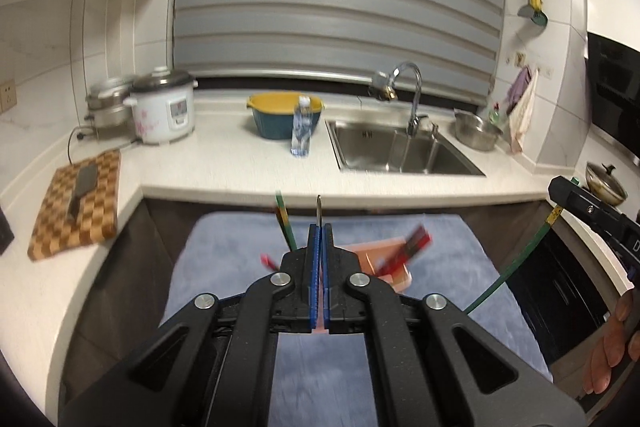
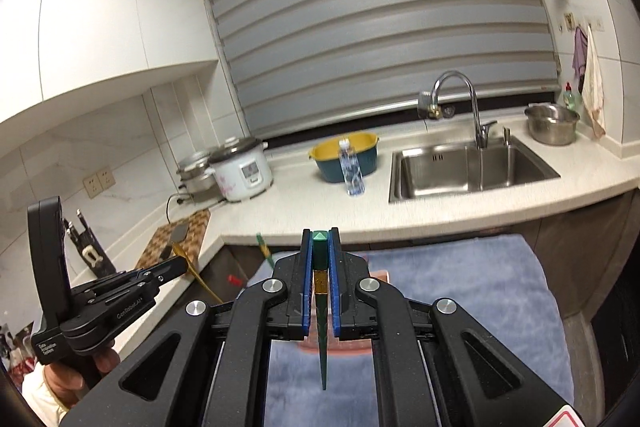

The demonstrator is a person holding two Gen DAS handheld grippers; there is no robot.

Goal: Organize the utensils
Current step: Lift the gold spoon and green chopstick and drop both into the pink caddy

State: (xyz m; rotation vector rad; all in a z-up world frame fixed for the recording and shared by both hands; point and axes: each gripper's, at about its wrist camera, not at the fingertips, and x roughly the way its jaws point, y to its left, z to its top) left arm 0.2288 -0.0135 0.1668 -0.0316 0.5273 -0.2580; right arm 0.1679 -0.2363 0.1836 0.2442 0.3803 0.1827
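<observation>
My left gripper (image 1: 319, 227) is shut on a thin metal utensil (image 1: 319, 209) whose tip sticks up past the blue pads; it also shows in the right wrist view (image 2: 176, 264), with a golden handle (image 2: 196, 273) hanging from it. My right gripper (image 2: 320, 233) is shut on a green chopstick (image 2: 321, 331); it also shows in the left wrist view (image 1: 568, 193), with the chopstick (image 1: 520, 259) trailing down. A pink utensil tray (image 1: 384, 259) on the blue cloth (image 1: 440, 267) holds red chopsticks (image 1: 412, 247). Another green chopstick (image 1: 286, 223) stands beside my left gripper.
White counter (image 1: 224, 167) runs behind with a checkered cutting board (image 1: 76, 203) and a cleaver, rice cooker (image 1: 164, 111), yellow-blue basin (image 1: 284, 115), water bottle (image 1: 301, 127), steel sink (image 1: 400, 151) with faucet, and steel bowl (image 1: 478, 133). A stove pot (image 1: 606, 183) is at right.
</observation>
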